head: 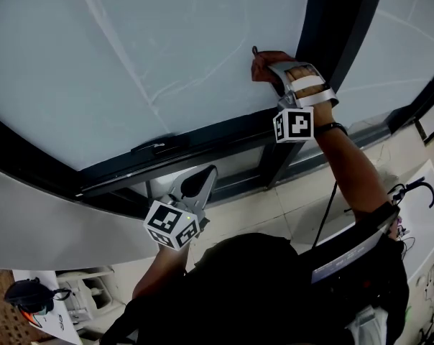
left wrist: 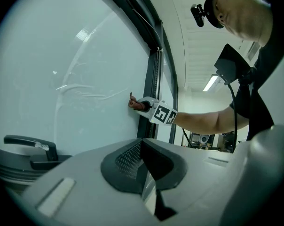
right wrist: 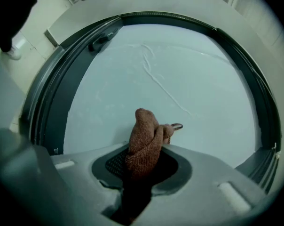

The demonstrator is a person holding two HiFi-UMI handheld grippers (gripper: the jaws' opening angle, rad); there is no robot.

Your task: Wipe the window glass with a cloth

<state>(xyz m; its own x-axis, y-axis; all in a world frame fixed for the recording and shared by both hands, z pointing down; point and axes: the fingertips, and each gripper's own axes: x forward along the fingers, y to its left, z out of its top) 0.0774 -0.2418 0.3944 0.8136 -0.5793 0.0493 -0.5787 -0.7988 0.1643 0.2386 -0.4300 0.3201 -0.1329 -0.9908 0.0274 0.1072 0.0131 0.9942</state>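
The pale window glass [head: 131, 49] fills the upper head view and carries thin wet streaks [head: 167, 88]. My right gripper [head: 271, 70] is shut on a brown cloth [head: 262, 65] and presses it against the glass beside the dark upright frame post [head: 346, 20]. In the right gripper view the cloth [right wrist: 144, 140] bulges out from between the jaws onto the glass [right wrist: 179, 69]. My left gripper [head: 206, 175] hangs low by the bottom frame, away from the glass, shut with nothing in it. The left gripper view shows the cloth [left wrist: 135, 105] from afar.
A dark window handle [head: 159, 146] sits on the lower frame, left of the cloth. A pale sill [head: 44, 221] runs below it. A white table with cables [head: 418, 207] stands at the right and a black object [head: 30, 297] lies lower left. Tiled floor [head: 253, 214] is underfoot.
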